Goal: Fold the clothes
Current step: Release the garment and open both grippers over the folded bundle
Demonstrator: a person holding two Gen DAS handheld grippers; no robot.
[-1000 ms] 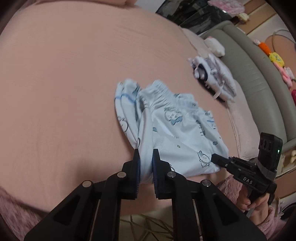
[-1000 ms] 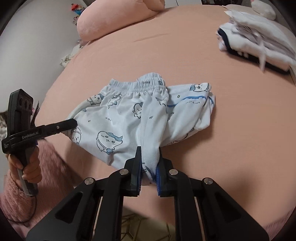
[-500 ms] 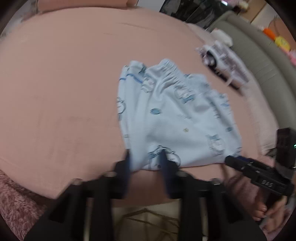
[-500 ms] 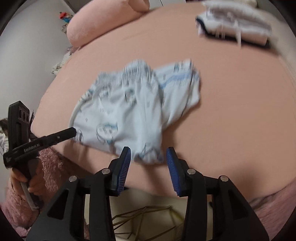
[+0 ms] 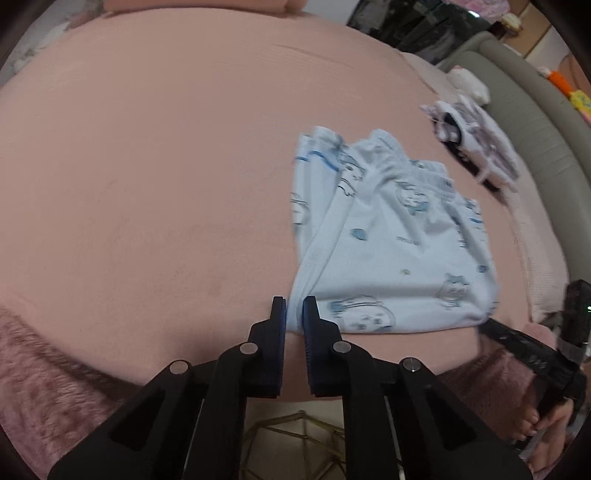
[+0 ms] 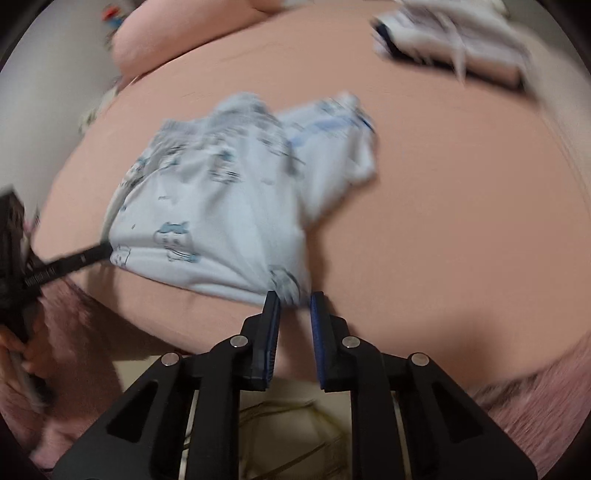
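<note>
Light blue shorts [image 5: 399, 236] with a cartoon print lie folded on the pink bed sheet [image 5: 147, 166], waistband at the far side. My left gripper [image 5: 294, 301] is closing, and its pads pinch the near left corner of the shorts. In the right wrist view the same shorts [image 6: 221, 206] look blurred. There my right gripper [image 6: 295, 295] is also closing, with the near right corner of the cloth between its tips. Each gripper also shows in the other's view, the right gripper [image 5: 484, 326] and the left gripper [image 6: 105, 251] both at the near hem.
A folded pile of white clothes [image 5: 476, 147] lies beyond the shorts near the grey padded bed frame [image 5: 528, 110]. A pink pillow [image 6: 177, 33] sits at the far left. The bed's near edge runs just below both grippers, with a gold wire frame [image 5: 295, 443] underneath.
Both grippers held raised folds of the shorts, let them drop flat and opened half a second ago. Now they have narrowed again onto the near hem corners.
</note>
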